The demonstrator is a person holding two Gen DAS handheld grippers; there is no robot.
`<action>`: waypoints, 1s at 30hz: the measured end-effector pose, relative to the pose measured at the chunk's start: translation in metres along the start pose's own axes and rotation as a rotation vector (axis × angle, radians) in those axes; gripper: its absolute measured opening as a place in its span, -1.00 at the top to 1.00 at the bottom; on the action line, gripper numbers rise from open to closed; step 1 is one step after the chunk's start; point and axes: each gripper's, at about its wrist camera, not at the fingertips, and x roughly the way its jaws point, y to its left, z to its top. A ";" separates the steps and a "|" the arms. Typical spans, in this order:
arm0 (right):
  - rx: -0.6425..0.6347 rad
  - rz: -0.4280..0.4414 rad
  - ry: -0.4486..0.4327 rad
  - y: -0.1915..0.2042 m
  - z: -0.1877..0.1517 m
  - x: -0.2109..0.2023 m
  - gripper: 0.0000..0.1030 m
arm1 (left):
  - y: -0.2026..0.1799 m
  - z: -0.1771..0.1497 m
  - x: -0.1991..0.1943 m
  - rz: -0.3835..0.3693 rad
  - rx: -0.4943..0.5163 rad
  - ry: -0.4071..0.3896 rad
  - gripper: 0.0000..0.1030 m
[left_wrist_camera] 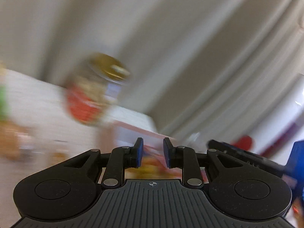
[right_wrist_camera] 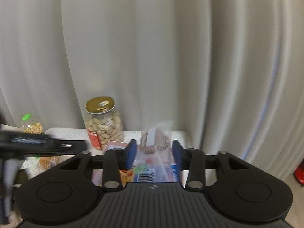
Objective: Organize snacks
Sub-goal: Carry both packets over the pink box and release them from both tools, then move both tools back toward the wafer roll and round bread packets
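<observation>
Snacks crowd a white cloth-covered table (right_wrist_camera: 66,132) set against pale curtains (right_wrist_camera: 152,57). Nearest the right gripper (right_wrist_camera: 154,153), a clear bag (right_wrist_camera: 158,138) of brown pieces stands blurred between its 2 blue pads, which sit apart on either side of it; whether they touch the bag cannot be told. Below that bag lie colourful packets (right_wrist_camera: 152,169). To the left, a peanut jar (right_wrist_camera: 103,125) with a gold lid and red label stands upright near the curtain, and further left a smaller container with a green cap (right_wrist_camera: 31,126) holds pale nuts. The left gripper (left_wrist_camera: 151,153) shows its 2 pads a narrow gap apart with nothing pinched between them; behind that gap is a blurred bright packet (left_wrist_camera: 152,167). In the left wrist view everything smears, the peanut jar (left_wrist_camera: 95,93) included.
</observation>
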 end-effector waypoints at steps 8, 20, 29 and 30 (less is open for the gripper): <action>0.045 0.106 0.091 0.037 -0.012 0.040 -0.25 | 0.095 -0.011 -0.056 0.260 -0.069 -0.113 0.49; -0.118 0.328 0.243 0.180 -0.033 0.077 -0.54 | 0.131 -0.052 -0.065 0.412 -0.011 -0.058 0.49; -0.455 0.366 0.175 0.301 -0.039 0.129 -0.54 | 0.132 -0.072 -0.082 0.427 0.055 0.026 0.49; -0.479 0.358 0.185 0.309 -0.040 0.138 -0.54 | 0.133 -0.073 -0.083 0.422 0.053 0.028 0.49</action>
